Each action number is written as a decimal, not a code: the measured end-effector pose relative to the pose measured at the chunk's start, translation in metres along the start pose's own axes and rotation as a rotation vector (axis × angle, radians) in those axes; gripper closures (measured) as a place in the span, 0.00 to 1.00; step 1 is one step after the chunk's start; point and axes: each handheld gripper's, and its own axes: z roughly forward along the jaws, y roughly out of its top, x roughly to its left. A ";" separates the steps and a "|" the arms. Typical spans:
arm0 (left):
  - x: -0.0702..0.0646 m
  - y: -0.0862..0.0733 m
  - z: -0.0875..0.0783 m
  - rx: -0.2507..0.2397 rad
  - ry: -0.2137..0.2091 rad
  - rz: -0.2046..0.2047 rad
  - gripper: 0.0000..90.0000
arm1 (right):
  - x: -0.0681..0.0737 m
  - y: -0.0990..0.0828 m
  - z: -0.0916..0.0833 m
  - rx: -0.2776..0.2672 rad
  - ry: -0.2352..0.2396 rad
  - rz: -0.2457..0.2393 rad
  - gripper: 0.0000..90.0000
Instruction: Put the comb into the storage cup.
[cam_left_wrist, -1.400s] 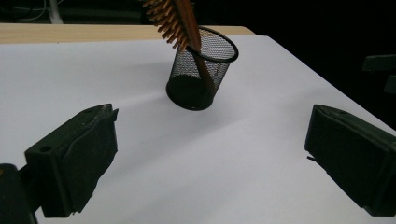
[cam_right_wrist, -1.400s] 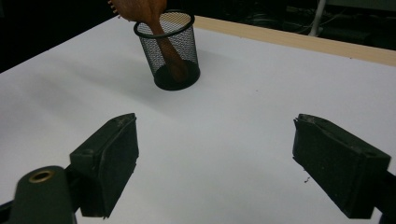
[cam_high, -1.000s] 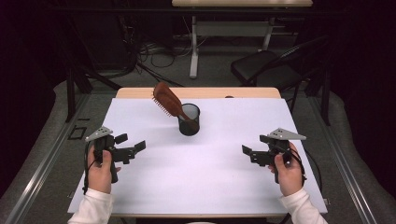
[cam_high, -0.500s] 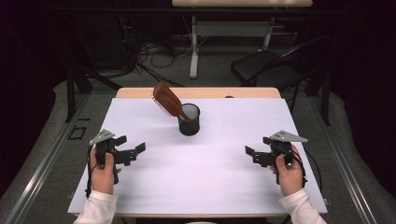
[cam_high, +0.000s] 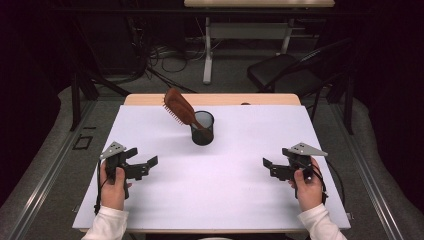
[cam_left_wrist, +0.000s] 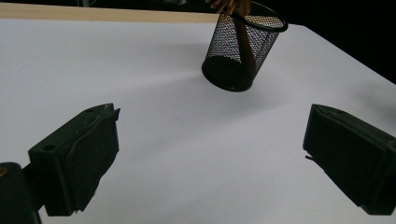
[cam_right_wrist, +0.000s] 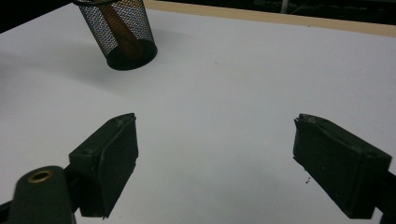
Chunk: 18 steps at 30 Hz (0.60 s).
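Observation:
A black mesh cup (cam_high: 202, 129) stands near the back middle of the white table (cam_high: 225, 200). A brown hairbrush (cam_high: 181, 110) leans in it, handle down, head tilted up to the left. The cup (cam_left_wrist: 243, 46) sits ahead of my left gripper's jaws, and the same cup (cam_right_wrist: 122, 32) lies at the upper left of the right gripper view. My left gripper (cam_high: 146, 164) is open at the table's left, held low with nothing between its jaws. My right gripper (cam_high: 270, 166) is open at the table's right, also holding nothing. Both point inward toward the table's middle.
A wooden strip (cam_high: 280, 99) runs along the table's far edge. Behind it stand a black chair (cam_high: 285, 75), a table leg (cam_high: 207, 55) and cables on the floor. White table surface lies between the two grippers.
Both hands have drawn slightly back toward the near edge. The cup and the brush have not moved.

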 end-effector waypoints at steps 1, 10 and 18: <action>0.000 -0.001 0.000 -0.003 -0.001 0.000 0.04 | 0.000 -0.001 0.000 0.000 -0.005 -0.005 0.15; 0.004 -0.004 -0.002 -0.008 -0.001 -0.003 0.04 | -0.001 -0.006 0.003 0.000 -0.007 0.003 0.15; 0.006 -0.007 0.000 -0.004 0.002 -0.009 0.04 | -0.005 -0.010 0.005 -0.002 -0.015 0.020 0.15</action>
